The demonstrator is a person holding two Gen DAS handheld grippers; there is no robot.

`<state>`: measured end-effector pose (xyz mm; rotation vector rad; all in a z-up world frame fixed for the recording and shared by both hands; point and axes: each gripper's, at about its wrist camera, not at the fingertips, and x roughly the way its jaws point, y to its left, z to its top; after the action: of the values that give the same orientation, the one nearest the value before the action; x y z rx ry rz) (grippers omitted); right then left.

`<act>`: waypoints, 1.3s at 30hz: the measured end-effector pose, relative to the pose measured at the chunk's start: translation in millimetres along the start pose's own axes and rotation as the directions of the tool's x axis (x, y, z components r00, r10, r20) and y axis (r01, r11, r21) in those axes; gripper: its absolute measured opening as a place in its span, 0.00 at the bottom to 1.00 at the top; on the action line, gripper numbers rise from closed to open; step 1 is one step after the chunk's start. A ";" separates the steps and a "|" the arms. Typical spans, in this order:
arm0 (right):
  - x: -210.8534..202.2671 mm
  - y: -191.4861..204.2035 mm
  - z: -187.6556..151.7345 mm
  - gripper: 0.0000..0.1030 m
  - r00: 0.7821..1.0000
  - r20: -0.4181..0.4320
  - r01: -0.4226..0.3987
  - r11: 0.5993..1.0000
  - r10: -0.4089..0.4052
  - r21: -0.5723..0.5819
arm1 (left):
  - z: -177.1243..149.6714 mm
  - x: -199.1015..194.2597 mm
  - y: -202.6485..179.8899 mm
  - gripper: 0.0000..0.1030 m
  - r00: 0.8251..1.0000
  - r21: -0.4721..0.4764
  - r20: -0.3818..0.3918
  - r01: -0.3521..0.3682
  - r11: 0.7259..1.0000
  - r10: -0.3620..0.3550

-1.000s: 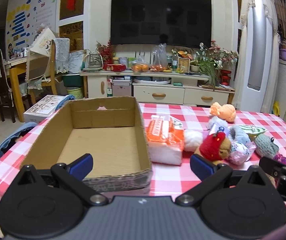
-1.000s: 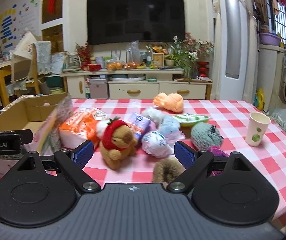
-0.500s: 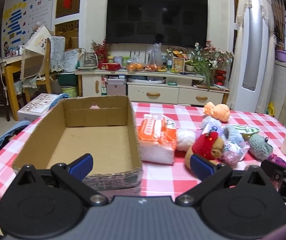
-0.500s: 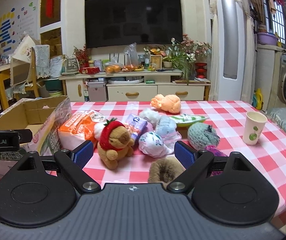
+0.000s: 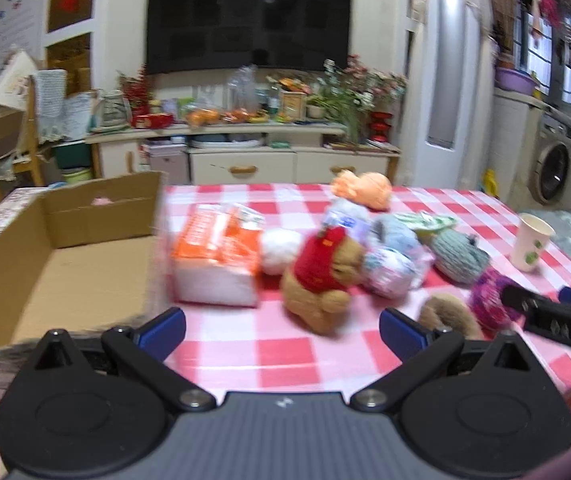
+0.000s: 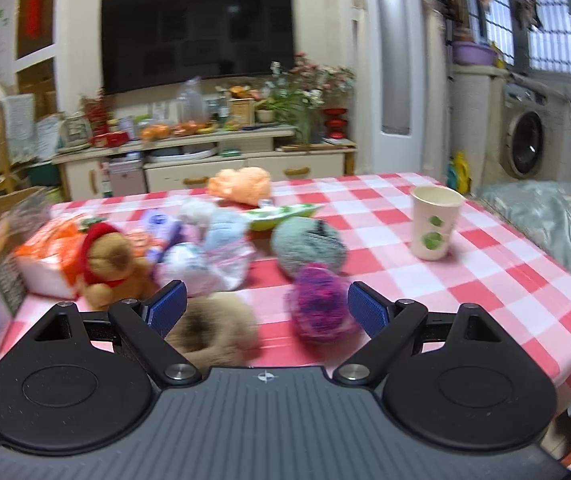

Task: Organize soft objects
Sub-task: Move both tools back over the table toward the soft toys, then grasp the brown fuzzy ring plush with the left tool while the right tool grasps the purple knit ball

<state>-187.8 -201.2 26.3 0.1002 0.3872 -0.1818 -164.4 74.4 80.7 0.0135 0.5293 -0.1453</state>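
Table (image 5: 309, 360) with a red-and-white checked cloth filled the middle of both views, both blurred. Left gripper (image 5: 281, 330) sat at the bottom of its frame, jaws spread wide and holding nothing, above bare cloth. Cardboard box (image 5: 57, 276) lay open at centre left of the left wrist view, its floor looking bare, though something pink showed at its far wall, too small to tell. Just right of the box sat an orange-and-white tissue pack (image 5: 217, 264). A white ball (image 5: 279, 250) touched the pack, and a brown plush bear in a red hood (image 5: 321, 280) lay against the ball near frame centre. Behind the bear a cluster was bunched together: a pale blue plush (image 5: 393, 234), a bagged white-blue bundle (image 5: 389, 276), a grey-green knit piece (image 5: 459, 256), and an orange plush (image 5: 365, 188) farther back.

Right gripper (image 6: 266, 308) was at the bottom of its frame, jaws released and wide, nothing clamped. Between its blue fingertips lay a tan fuzzy ring (image 6: 213, 330) at left and a purple-pink yarn ball (image 6: 321, 304) at right, probably resting on the cloth rather than touched. A paper cup with green dots (image 6: 435, 222) stood upright at centre right, well apart from the pile. The right gripper's black body also showed at the right edge of the left wrist view.
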 end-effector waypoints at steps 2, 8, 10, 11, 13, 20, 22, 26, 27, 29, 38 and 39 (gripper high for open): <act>4.3 -12.7 -0.2 1.00 1.000 -0.022 0.017 0.999 -0.016 0.038 | -2.4 6.0 -12.5 0.99 0.999 0.023 -0.013 0.031 0.999 -0.031; 11.9 -38.6 -1.0 1.00 0.997 -0.082 0.002 0.989 0.011 0.148 | -15.1 22.3 -53.0 0.99 0.989 0.109 -0.052 0.140 0.984 -0.135; 13.9 -42.4 -2.8 1.00 0.993 -0.110 -0.016 0.986 0.034 0.164 | -20.2 30.0 -65.3 0.99 0.984 0.134 -0.076 0.168 0.977 -0.159; 13.5 -43.2 -3.7 1.00 0.991 -0.122 -0.025 0.985 0.046 0.169 | -22.3 33.3 -71.3 0.99 0.982 0.147 -0.085 0.180 0.973 -0.169; 13.2 -43.0 -2.8 1.00 0.988 -0.135 -0.046 0.984 0.070 0.172 | -24.5 41.4 -82.9 0.99 0.979 0.178 -0.100 0.195 0.965 -0.179; 8.0 -56.9 -3.7 1.00 0.977 -0.175 -0.078 0.968 0.121 0.237 | -26.0 73.9 -107.1 0.93 0.970 0.220 -0.153 0.222 0.950 -0.191; 12.7 -56.5 -0.3 1.00 0.972 -0.189 -0.087 0.961 0.140 0.264 | -24.8 82.0 -110.6 0.93 0.966 0.219 -0.166 0.232 0.948 -0.198; 12.7 -52.6 -1.5 1.00 0.966 -0.213 -0.093 0.965 0.147 0.245 | -20.9 93.4 -112.0 0.88 0.960 0.203 -0.192 0.240 0.949 -0.202; 13.8 -50.5 -0.5 1.00 0.965 -0.219 -0.092 0.967 0.145 0.236 | -19.1 95.3 -111.6 0.86 0.959 0.194 -0.200 0.241 0.951 -0.202; 9.5 -46.6 -0.1 1.00 0.967 -0.220 -0.080 0.972 0.130 0.221 | -16.3 100.8 -111.2 0.83 0.955 0.182 -0.213 0.248 0.951 -0.208; 5.5 -42.3 6.1 0.85 0.966 -0.245 -0.036 0.980 0.084 0.193 | -7.2 117.9 -104.3 0.50 0.928 0.132 -0.293 0.276 0.952 -0.229; 5.9 -43.2 6.3 0.83 0.965 -0.246 -0.039 0.979 0.089 0.198 | -6.4 118.8 -102.8 0.45 0.927 0.128 -0.295 0.280 0.952 -0.233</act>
<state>-188.5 -245.3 27.2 0.3281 0.6211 -0.1419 -80.9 -43.1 17.9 0.1312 0.7979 -0.4506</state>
